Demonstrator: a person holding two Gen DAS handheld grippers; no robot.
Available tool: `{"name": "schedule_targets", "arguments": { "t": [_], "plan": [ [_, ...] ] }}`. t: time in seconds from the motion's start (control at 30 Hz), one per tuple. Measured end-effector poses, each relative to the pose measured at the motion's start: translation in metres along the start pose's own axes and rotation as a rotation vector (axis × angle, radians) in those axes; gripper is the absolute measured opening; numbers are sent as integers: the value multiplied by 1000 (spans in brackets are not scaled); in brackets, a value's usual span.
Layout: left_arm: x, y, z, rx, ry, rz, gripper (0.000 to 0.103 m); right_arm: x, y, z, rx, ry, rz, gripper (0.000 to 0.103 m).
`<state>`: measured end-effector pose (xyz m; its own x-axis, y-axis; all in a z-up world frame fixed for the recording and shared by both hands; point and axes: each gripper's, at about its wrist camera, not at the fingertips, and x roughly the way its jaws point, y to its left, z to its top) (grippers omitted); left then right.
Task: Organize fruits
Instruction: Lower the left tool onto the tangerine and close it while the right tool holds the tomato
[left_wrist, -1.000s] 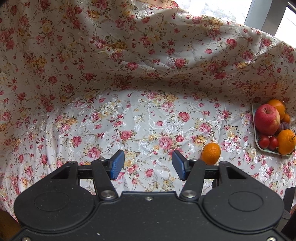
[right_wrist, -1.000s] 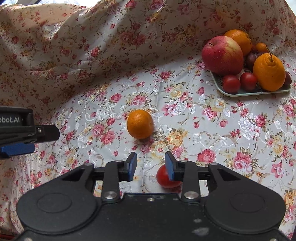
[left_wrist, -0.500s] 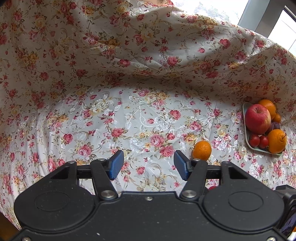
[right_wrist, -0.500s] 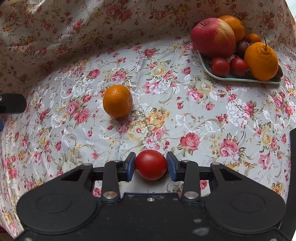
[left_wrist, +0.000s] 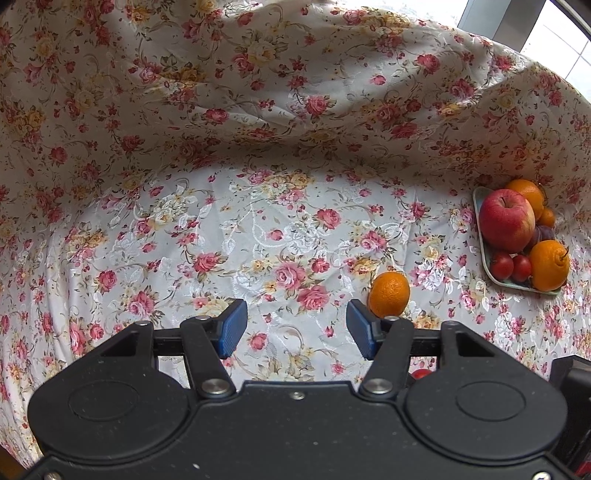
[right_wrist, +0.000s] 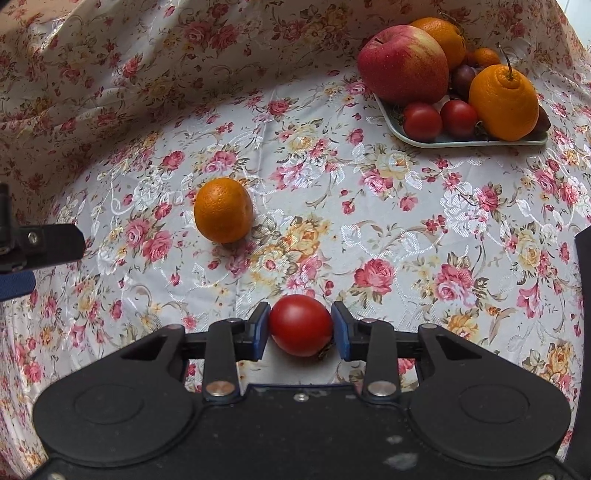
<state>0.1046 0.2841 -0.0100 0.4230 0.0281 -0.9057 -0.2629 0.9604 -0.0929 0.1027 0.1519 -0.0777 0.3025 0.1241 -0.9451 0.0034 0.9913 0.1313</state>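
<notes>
Closing on a red tomato (right_wrist: 300, 325), right hand-held gripper (right_wrist: 300, 330), pads touching it.

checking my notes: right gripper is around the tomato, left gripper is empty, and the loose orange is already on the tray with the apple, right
Not quite: the loose orange is not on the tray. In the right wrist view it lies on the cloth, well apart from the tray. The rest holds: the right gripper is around the tomato, and the left gripper is empty.

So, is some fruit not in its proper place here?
Yes. One orange lies alone on the floral cloth, away from the tray. A tomato sits between the right hand-held gripper pads.
</notes>
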Motion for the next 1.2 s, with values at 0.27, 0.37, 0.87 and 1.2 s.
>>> {"name": "schedule_targets", "arguments": {
  "t": [0.27,0.37,0.87,1.2],
  "plan": [
    [21,-32,2,56,-14,-6,63,-8,-19,3,57,66,1,36],
    [27,-46,2,93,-10,-12,63,-12,-28,3,62,62,-21,36],
    [55,-80,-7,188,55,54,64,-14,-62,-5,142,77,-23,37],
    [71,-67,-5,182,87,51,66,-16,-64,-6,185,90,16,37]
  ]
}}
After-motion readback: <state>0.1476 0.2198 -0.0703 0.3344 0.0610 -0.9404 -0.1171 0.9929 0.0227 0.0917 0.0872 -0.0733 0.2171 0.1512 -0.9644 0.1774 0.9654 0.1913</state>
